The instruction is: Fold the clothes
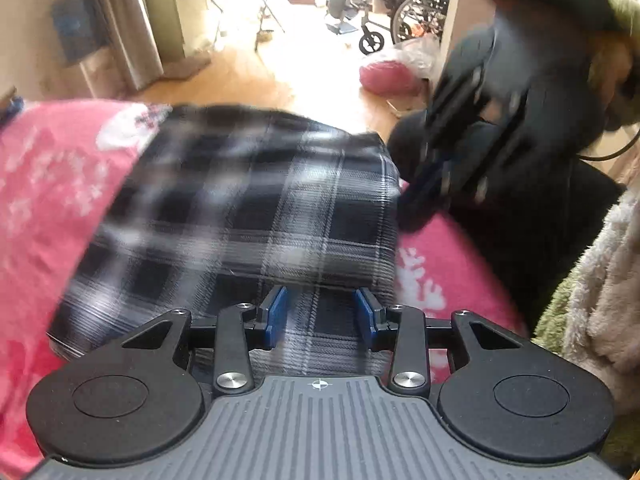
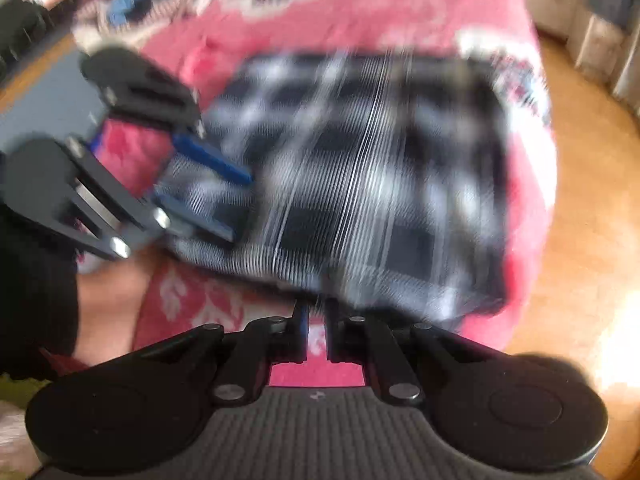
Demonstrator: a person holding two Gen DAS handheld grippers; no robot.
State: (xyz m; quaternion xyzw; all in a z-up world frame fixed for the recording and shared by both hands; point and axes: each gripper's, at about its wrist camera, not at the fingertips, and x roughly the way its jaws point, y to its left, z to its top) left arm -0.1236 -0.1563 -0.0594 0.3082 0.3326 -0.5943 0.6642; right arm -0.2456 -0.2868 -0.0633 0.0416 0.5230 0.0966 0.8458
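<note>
Sunlit wooden flooring (image 1: 248, 76) is stretching behind a red blanket with white snowflake print (image 1: 44, 208), which is covering the work surface. One folded black, grey and white plaid garment (image 1: 256, 208) is lying on this blanket; in the left wrist view its long axis is running from the near left toward the far right, though blur is hiding its exact outline. Two grippers are showing. The left gripper (image 1: 322, 316) is hovering at the garment's near edge with its two blue-padded jaws spread apart, grasping nothing. The right gripper (image 2: 316, 320) is sitting at the garment's right edge, its jaws drawn nearly together; whether cloth is being pinched between them cannot be told. One wheelchair (image 1: 416, 12) is standing in the far room.
</note>
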